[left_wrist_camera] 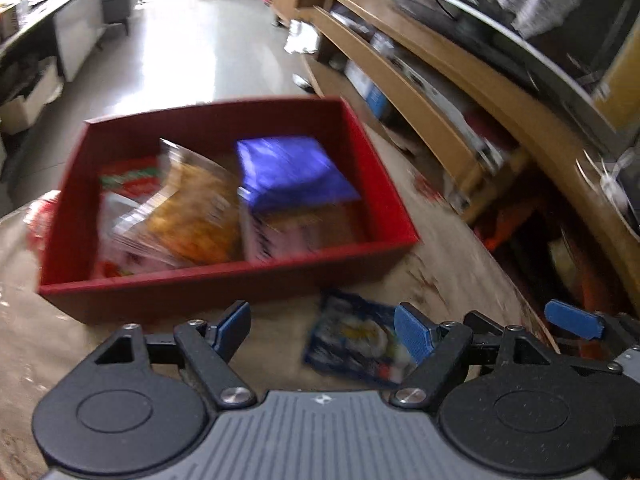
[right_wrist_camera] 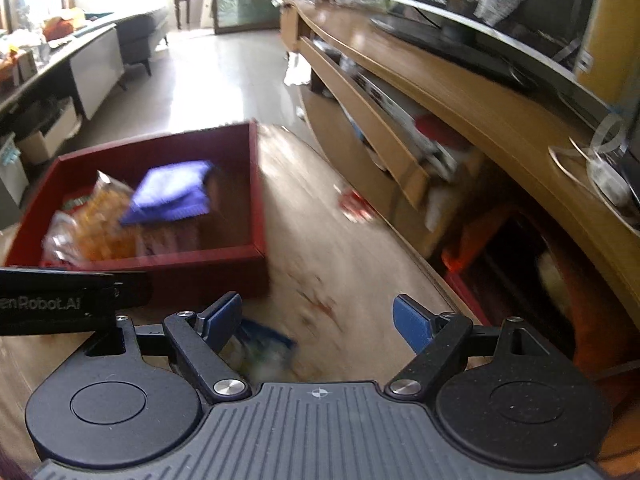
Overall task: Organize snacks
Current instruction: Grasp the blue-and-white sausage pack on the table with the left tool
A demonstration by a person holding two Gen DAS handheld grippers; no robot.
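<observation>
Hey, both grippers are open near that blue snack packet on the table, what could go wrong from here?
1. The blue packet lies flat on the table, so open fingers may slide over it rather than pinch it.
2. The left gripper and right gripper sit close together over the same packet and might collide.
3. The red box is already crowded; the purple packet perched on top could slip.

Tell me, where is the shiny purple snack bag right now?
The shiny purple snack bag lies inside the red cardboard box on the table, in its right half, beside the orange snack packet.
</observation>
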